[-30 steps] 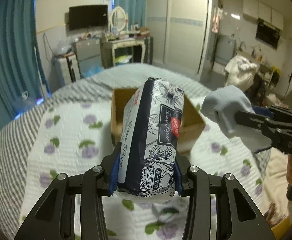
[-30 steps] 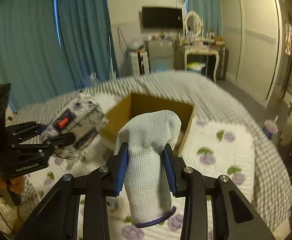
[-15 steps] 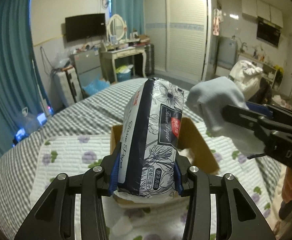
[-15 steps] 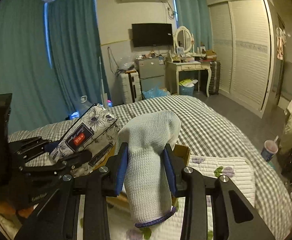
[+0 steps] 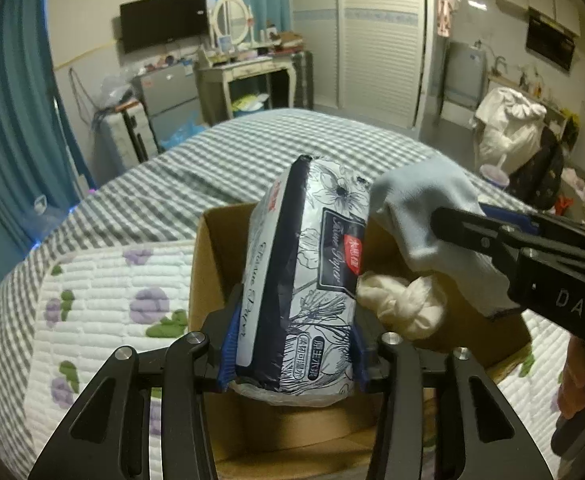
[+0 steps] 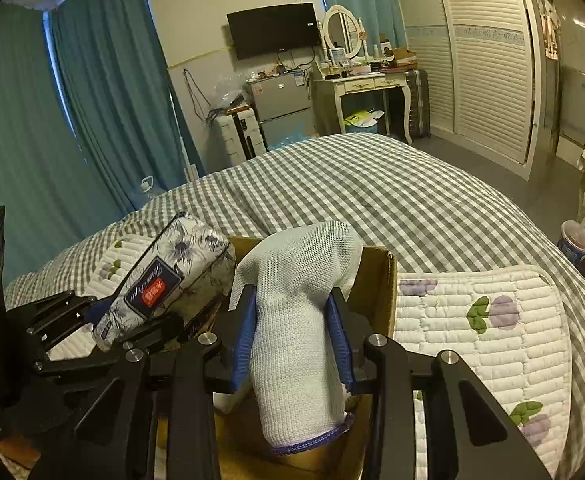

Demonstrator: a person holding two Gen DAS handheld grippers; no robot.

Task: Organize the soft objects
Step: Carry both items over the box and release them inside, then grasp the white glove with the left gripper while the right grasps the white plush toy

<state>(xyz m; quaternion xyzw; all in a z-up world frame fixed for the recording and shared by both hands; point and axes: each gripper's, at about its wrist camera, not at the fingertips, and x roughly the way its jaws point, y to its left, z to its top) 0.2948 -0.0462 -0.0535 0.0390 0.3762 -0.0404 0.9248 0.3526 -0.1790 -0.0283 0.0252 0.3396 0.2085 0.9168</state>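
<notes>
My left gripper [image 5: 292, 352] is shut on a floral tissue paper pack [image 5: 308, 276], held upright over the open cardboard box [image 5: 208, 264]. My right gripper [image 6: 292, 340] is shut on a pale knitted glove [image 6: 296, 316], held over the same box [image 6: 380, 288]. In the left wrist view the glove [image 5: 432, 220] and right gripper [image 5: 532, 248] hang to the right of the pack. A white cloth bundle [image 5: 400, 304] lies inside the box. In the right wrist view the pack [image 6: 164, 284] and left gripper [image 6: 104, 328] are on the left.
The box sits on a white quilted mat with purple flowers [image 5: 108, 296], [image 6: 492, 332] on a grey checked bed [image 6: 372, 188]. Teal curtains [image 6: 92, 100], a dressing table [image 6: 364, 84] and a wardrobe [image 6: 484, 52] stand beyond the bed. A drink cup [image 6: 574, 240] stands at the right.
Both grippers have moved forward and down over the box, still holding the pack and the glove. The box now lies directly beneath them and the white bundle inside shows.
</notes>
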